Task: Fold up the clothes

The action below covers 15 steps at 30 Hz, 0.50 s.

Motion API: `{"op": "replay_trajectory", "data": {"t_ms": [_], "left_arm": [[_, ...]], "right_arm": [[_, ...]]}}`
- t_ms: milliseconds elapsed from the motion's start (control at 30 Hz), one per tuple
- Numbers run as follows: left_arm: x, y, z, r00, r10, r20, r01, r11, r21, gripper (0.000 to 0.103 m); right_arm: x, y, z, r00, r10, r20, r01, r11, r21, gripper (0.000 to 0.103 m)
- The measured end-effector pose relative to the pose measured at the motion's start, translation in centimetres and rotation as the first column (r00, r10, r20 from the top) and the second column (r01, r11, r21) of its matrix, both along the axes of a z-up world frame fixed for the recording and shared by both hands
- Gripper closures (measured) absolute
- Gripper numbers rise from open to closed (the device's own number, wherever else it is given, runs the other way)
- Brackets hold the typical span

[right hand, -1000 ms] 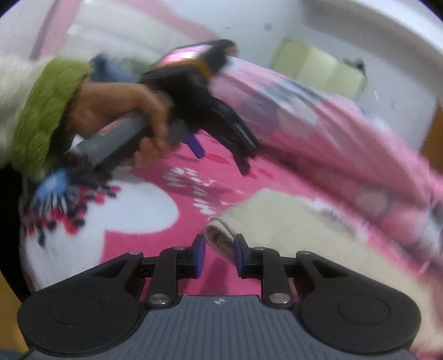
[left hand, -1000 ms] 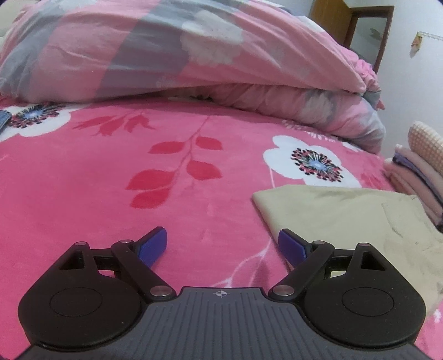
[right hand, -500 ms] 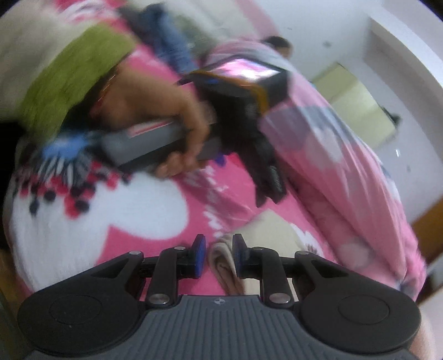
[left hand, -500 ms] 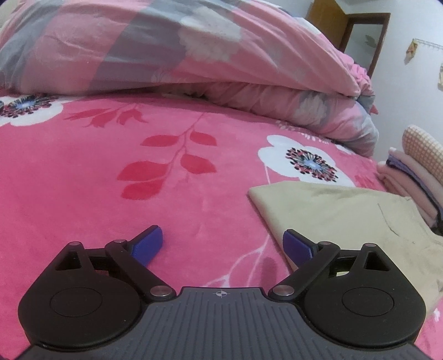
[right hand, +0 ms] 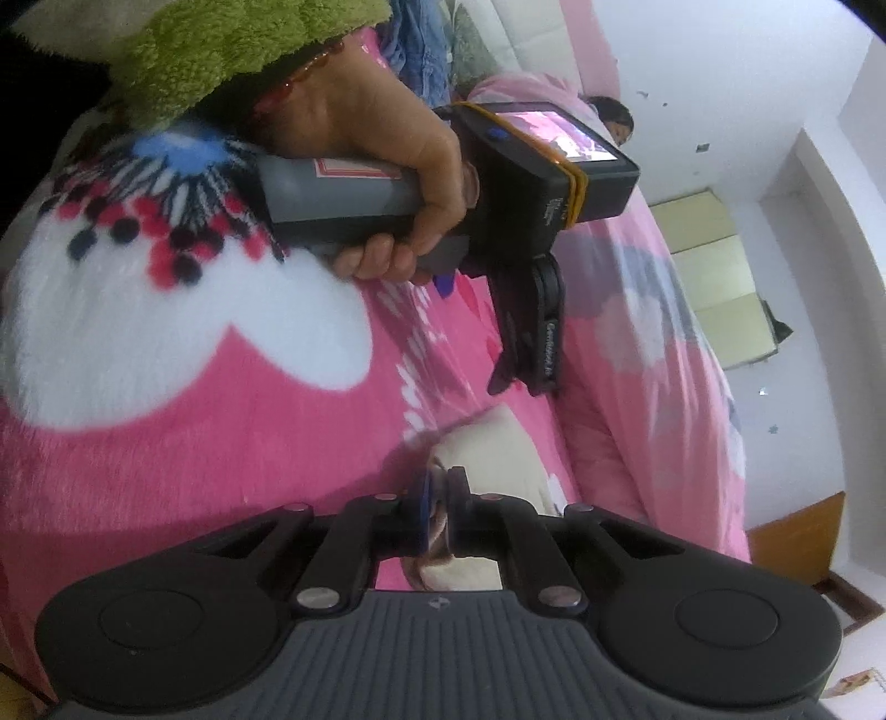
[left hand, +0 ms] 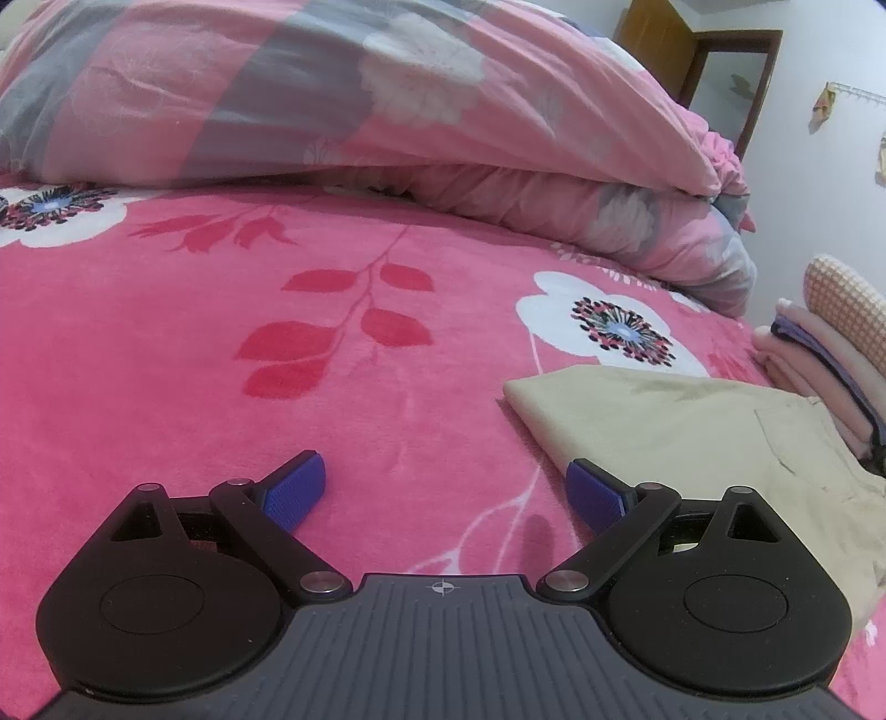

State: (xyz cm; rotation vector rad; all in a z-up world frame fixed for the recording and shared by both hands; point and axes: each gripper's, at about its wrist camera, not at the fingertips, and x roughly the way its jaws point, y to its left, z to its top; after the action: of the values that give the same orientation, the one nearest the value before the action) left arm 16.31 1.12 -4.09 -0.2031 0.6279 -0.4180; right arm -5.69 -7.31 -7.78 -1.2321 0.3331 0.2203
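Note:
A beige garment (left hand: 692, 426) lies flat on the pink floral bedspread (left hand: 221, 332), at the right of the left wrist view. My left gripper (left hand: 443, 490) hovers open just above the bedspread, its right pad beside the garment's near corner and nothing between the pads. In the right wrist view a hand in a green sleeve holds that left gripper (right hand: 520, 382) above the bed. My right gripper (right hand: 440, 512) is closing its jaws on a folded edge of the beige garment (right hand: 498, 448), and the pads pinch the fabric.
A bulky pink and grey duvet (left hand: 387, 111) is heaped along the far side of the bed. A stack of folded clothes (left hand: 819, 376) sits at the right edge. A wooden door (left hand: 653, 44) and white walls lie beyond.
The right wrist view has rolled sharply, and the right jaws have narrowed from a loose gap to a tight pinch on the garment's edge. The left gripper has hardly moved.

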Motion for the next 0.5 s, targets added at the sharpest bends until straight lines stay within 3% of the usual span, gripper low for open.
{"op": "replay_trajectory", "data": {"t_ms": [167,267,367,500], "left_arm": [[0.0,0.1,0.0,1.000,0.000,-0.001,0.000,1.000,-0.010,0.008],[0.0,0.1,-0.1,1.000,0.000,-0.001,0.000,1.000,-0.010,0.008],[0.0,0.1,-0.1,1.000,0.000,0.000,0.000,1.000,-0.011,0.008],[0.0,0.2,0.0,1.000,-0.001,0.000,0.001,1.000,-0.013,0.007]], "right_arm": [[-0.6,0.5,1.7,0.998,-0.046,-0.030,0.050,0.984,0.169,0.098],[-0.1,-0.4,2.9,0.993,-0.118,-0.019,0.118,0.946,0.301,0.097],[1.4,-1.9,3.2,0.974,-0.225,-0.036,0.218,0.874,0.435,0.096],[1.6,-3.4,2.4,0.946,-0.233,-0.227,0.322,0.762,0.562,0.096]]}}
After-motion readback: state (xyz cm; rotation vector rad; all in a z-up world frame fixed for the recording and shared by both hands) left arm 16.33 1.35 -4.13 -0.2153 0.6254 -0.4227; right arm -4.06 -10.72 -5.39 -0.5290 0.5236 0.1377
